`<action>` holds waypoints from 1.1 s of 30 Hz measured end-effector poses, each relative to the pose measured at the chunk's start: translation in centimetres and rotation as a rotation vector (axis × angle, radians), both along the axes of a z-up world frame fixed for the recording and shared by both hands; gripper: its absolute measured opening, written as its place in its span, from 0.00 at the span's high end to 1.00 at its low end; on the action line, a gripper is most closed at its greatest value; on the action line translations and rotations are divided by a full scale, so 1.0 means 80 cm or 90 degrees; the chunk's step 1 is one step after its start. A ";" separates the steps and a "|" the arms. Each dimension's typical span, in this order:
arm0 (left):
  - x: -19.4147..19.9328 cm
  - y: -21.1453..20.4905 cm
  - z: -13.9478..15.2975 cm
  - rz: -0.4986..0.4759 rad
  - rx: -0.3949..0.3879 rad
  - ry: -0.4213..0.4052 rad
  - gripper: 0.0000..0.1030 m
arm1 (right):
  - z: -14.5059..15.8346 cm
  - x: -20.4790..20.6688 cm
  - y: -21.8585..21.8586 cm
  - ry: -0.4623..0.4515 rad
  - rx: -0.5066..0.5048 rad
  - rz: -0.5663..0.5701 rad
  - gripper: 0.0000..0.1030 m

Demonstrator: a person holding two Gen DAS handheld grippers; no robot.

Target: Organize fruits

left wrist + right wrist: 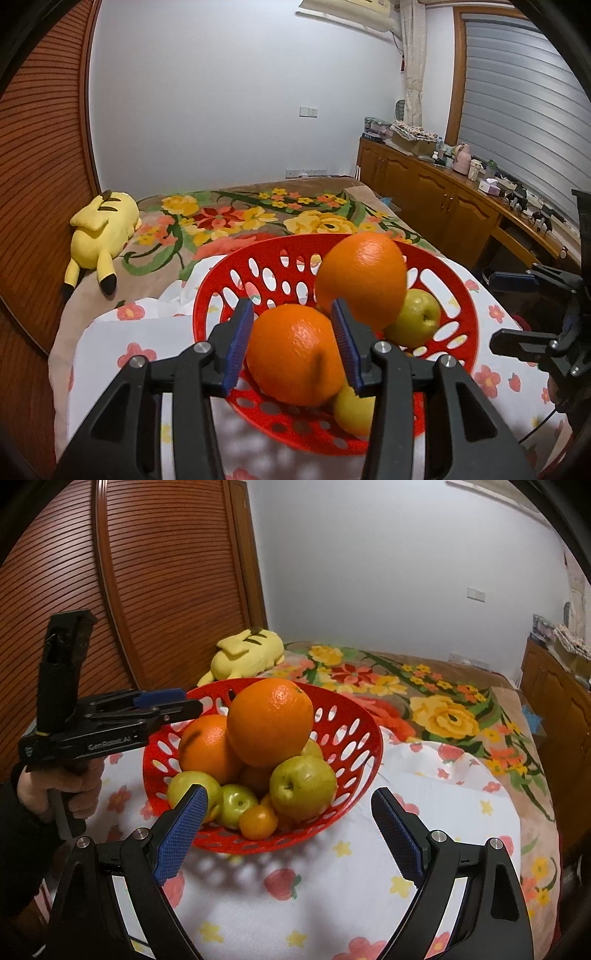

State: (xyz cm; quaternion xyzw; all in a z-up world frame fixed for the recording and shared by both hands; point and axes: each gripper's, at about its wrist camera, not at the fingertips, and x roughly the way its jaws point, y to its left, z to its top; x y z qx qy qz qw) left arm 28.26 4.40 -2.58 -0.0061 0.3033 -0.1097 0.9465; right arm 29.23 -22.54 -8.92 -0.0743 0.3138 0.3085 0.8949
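Our left gripper (291, 338) brackets an orange (295, 354) in the basket (458, 295), contact unclear; our right gripper (288, 834) gapes empty before it. Fruits look gathered; little remains, we judge.

A plain white wall (221, 92) fills the far side at twelve o'clock, with a light switch plate (308, 111) on it. At nine o'clock stands a louvred wooden door (40, 147). The bed (258, 218) wears a floral blanket, and a yellow plush toy (101, 236) lies on it at ten o'clock. At three o'clock a wooden cabinet (436, 195) runs under a shuttered window (517, 110); an air conditioner (347, 11) hangs at one o'clock.
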 end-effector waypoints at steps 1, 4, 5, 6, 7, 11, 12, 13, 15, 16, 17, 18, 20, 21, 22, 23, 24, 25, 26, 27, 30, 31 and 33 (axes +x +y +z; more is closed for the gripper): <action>-0.005 -0.001 0.001 0.000 -0.001 -0.002 0.56 | 0.000 -0.003 -0.001 -0.002 0.003 -0.003 0.11; -0.023 -0.004 0.003 0.000 -0.003 -0.007 0.55 | -0.002 -0.013 -0.006 -0.007 0.015 -0.016 0.11; -0.028 -0.006 0.004 0.001 -0.001 -0.008 0.52 | -0.003 -0.017 -0.007 -0.008 0.019 -0.020 0.11; -0.037 -0.008 0.004 0.002 0.003 -0.011 0.51 | -0.004 -0.021 -0.009 -0.010 0.023 -0.024 0.11; -0.042 -0.010 0.005 0.003 0.005 -0.013 0.51 | -0.004 -0.025 -0.008 -0.012 0.024 -0.026 0.11; -0.067 -0.016 0.003 0.004 0.004 -0.017 0.45 | -0.006 -0.043 -0.011 -0.025 0.029 -0.042 0.11; -0.076 -0.018 0.002 0.006 0.008 -0.022 0.44 | -0.007 -0.049 -0.012 -0.027 0.031 -0.044 0.11; -0.081 -0.018 0.003 0.008 0.008 -0.025 0.44 | -0.007 -0.056 -0.013 -0.031 0.032 -0.048 0.11; -0.095 -0.021 0.004 0.010 0.007 -0.030 0.42 | -0.005 -0.066 -0.014 -0.037 0.035 -0.052 0.11; -0.099 -0.020 0.005 0.012 0.005 -0.031 0.40 | -0.005 -0.073 -0.015 -0.040 0.038 -0.055 0.11; -0.106 -0.020 0.009 0.016 0.003 -0.036 0.34 | -0.005 -0.078 -0.016 -0.042 0.040 -0.057 0.11; -0.113 -0.019 0.013 0.020 0.001 -0.045 0.32 | -0.004 -0.084 -0.017 -0.047 0.045 -0.061 0.11; -0.124 -0.018 0.021 0.024 0.004 -0.059 0.31 | 0.000 -0.095 -0.019 -0.055 0.052 -0.064 0.11; -0.131 -0.018 0.026 0.026 0.008 -0.066 0.27 | 0.003 -0.101 -0.021 -0.061 0.056 -0.066 0.11; -0.138 -0.017 0.032 0.026 0.009 -0.075 0.22 | 0.006 -0.106 -0.022 -0.066 0.060 -0.068 0.11; -0.142 -0.017 0.036 0.025 0.008 -0.081 0.11 | 0.009 -0.110 -0.024 -0.069 0.062 -0.069 0.11; -0.151 -0.017 0.044 0.024 0.009 -0.093 0.07 | 0.014 -0.115 -0.026 -0.074 0.066 -0.071 0.11; -0.156 -0.018 0.048 0.024 0.011 -0.099 0.06 | 0.017 -0.118 -0.027 -0.079 0.068 -0.072 0.11; -0.162 -0.020 0.054 0.023 0.015 -0.107 0.04 | 0.021 -0.121 -0.028 -0.085 0.070 -0.072 0.11; -0.167 -0.019 0.057 0.023 0.016 -0.113 0.02 | 0.026 -0.126 -0.030 -0.092 0.073 -0.074 0.11; -0.184 -0.024 0.067 0.027 0.022 -0.127 0.01 | 0.039 -0.138 -0.035 -0.108 0.084 -0.082 0.10; -0.188 -0.024 0.070 0.030 0.022 -0.130 0.01 | 0.043 -0.142 -0.036 -0.113 0.088 -0.084 0.10; -0.199 -0.028 0.075 0.032 0.018 -0.137 0.01 | 0.050 -0.150 -0.037 -0.125 0.090 -0.085 0.09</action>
